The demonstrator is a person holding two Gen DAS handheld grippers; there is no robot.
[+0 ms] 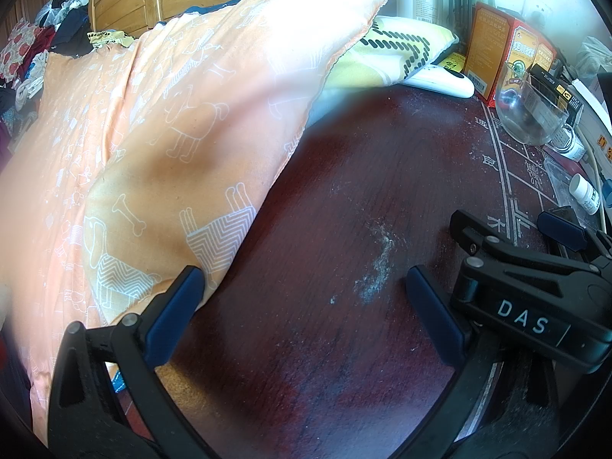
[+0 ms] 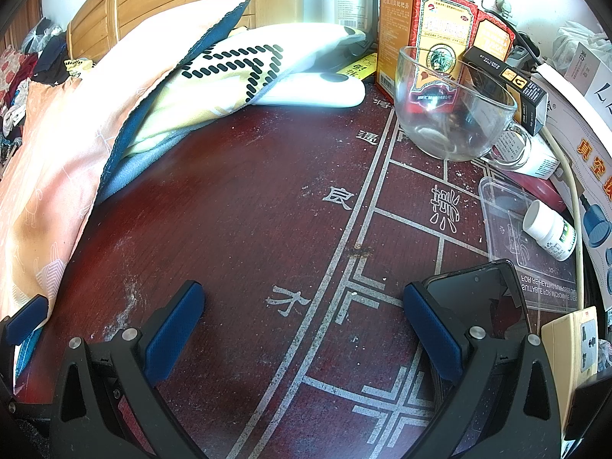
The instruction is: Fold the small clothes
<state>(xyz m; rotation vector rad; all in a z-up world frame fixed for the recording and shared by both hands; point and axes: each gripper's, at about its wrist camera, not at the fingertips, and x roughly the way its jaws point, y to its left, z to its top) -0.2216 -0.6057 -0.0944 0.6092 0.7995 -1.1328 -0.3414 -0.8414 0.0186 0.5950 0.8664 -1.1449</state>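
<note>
My left gripper (image 1: 306,306) is open and empty, low over the dark red table (image 1: 344,191). Its left finger (image 1: 176,317) is next to the edge of an orange pillow with white dog prints (image 1: 172,114). My right gripper (image 2: 304,329) is open and empty over the same table (image 2: 248,210); it also shows at the right of the left wrist view (image 1: 535,252). No small garment lies on the table. A heap of clothes (image 1: 34,49) sits far back left, also in the right wrist view (image 2: 23,72).
A yellow-white pillow with black marks (image 2: 237,72) and a white remote (image 2: 317,93) lie at the back. A glass cup (image 2: 451,114), red boxes (image 2: 432,34), a pill bottle (image 2: 550,231), a phone (image 2: 478,298), a plastic lid and a power strip (image 2: 573,348) crowd the right side.
</note>
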